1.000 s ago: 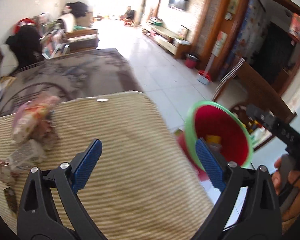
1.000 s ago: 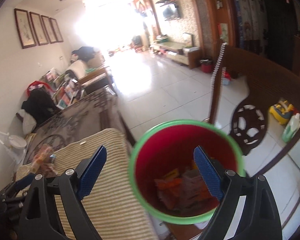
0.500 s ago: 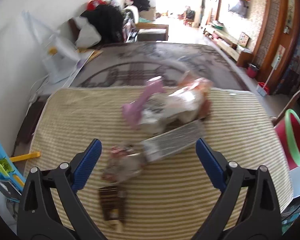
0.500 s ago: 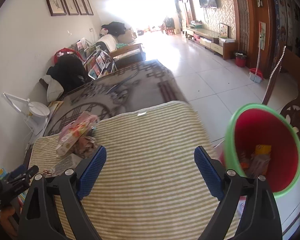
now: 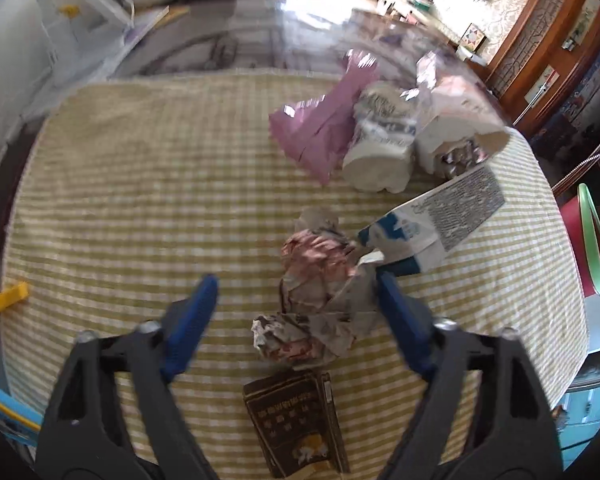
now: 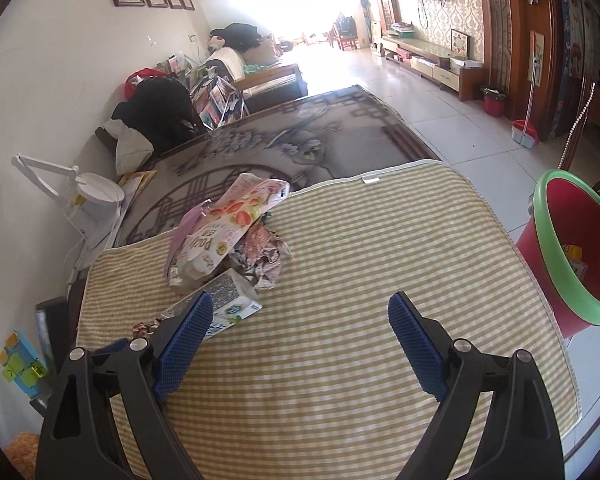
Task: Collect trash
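Trash lies piled on a yellow-striped cloth. My left gripper points down over crumpled pinkish wrappers. Its jaws are closing with the wrappers between them; the left pad stands apart from the paper. Below them lies a small brown packet; beyond are a blue-and-white carton, a pink bag and white snack bags. My right gripper is open over bare cloth, right of the carton and a strawberry snack bag. The red bin with a green rim stands past the cloth's right edge.
A white desk lamp stands at the far left beyond the cloth, on a dark patterned tabletop. Coloured toy blocks and a yellow piece lie off the left edge. The bin's rim shows at the right.
Both grippers swung left from the red bin to the cloth. The left one dropped close over the crumpled wrappers and its jaws narrowed. The right jaws stayed wide.
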The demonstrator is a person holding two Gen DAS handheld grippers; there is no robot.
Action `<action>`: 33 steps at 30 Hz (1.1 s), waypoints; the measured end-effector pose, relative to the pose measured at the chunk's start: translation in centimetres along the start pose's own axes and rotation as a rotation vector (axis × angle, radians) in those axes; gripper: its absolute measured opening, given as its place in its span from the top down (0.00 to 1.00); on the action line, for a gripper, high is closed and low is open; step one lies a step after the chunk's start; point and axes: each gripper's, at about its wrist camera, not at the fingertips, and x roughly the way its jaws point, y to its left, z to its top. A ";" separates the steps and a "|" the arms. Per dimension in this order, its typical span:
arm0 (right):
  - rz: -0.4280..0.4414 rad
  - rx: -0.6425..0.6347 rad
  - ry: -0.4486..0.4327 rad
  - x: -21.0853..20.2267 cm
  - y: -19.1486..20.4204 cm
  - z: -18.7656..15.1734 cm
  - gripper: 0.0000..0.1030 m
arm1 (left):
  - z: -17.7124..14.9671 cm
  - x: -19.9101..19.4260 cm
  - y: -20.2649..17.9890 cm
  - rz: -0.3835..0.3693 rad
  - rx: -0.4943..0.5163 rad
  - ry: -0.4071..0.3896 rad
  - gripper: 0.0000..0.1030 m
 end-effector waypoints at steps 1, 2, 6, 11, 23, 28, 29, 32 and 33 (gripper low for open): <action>-0.002 -0.005 0.000 0.0 0.5 0.0 0.16 | 0.0 0.2 0.4 -0.038 -0.024 0.007 0.52; -0.005 -0.011 -0.001 0.0 0.9 0.0 0.16 | 0.1 0.0 0.5 -0.067 -0.045 0.002 0.59; 0.012 -0.007 0.006 0.5 1.9 0.1 0.16 | 0.0 -1.9 -0.2 -0.066 -0.003 -0.046 0.65; 0.116 0.040 0.057 3.6 3.0 3.4 0.16 | -1.5 -5.2 -0.5 -0.095 0.019 -0.092 0.66; 0.176 0.199 0.303 16.6 3.7 9.6 0.22 | -1.0 -7.7 2.5 -0.079 -0.030 -0.134 0.65; 0.124 0.135 0.368 19.8 4.5 9.2 0.50 | -0.9 -7.6 3.6 -0.061 -0.053 -0.130 0.65; 0.128 0.117 0.362 19.7 4.7 9.1 0.52 | -0.9 -7.6 3.7 -0.060 -0.054 -0.131 0.65; 0.162 0.090 0.319 18.3 5.4 9.2 0.68 | -0.7 -7.5 3.9 -0.060 -0.061 -0.132 0.65; 0.176 0.083 0.304 17.7 5.6 9.3 0.75 | -0.6 -7.4 3.9 -0.063 -0.062 -0.132 0.65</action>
